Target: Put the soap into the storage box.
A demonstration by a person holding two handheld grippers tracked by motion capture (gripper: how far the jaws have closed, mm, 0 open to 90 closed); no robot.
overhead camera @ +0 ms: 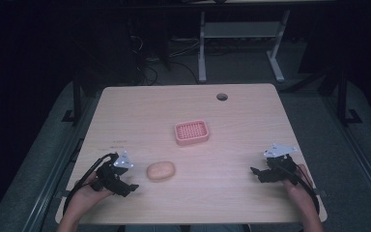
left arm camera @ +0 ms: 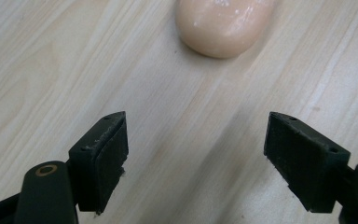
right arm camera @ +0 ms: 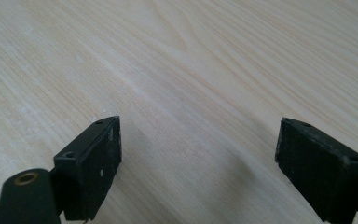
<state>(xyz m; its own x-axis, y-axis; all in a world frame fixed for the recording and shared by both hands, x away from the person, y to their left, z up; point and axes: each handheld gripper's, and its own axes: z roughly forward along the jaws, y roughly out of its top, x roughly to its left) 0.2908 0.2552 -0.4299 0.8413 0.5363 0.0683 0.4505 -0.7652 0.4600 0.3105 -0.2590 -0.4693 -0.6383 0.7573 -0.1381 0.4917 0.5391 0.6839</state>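
Nothing done yet, by the look of it: peach soap bar (overhead camera: 161, 170) lying bare on the wooden surface (overhead camera: 232, 145) toward the near-left corner, pink slotted soap dish (overhead camera: 192, 132) empty near the middle, well apart from the bar. Likely remaining: grasp, carry, set down in the dish. Left gripper (overhead camera: 131, 187) just beside the soap, fingers (left arm camera: 101, 158) spread wide, holding nothing, bar ahead of the gap. Right gripper (overhead camera: 255, 172) by the near-right edge, fingers (right arm camera: 91, 165) equally wide, empty.
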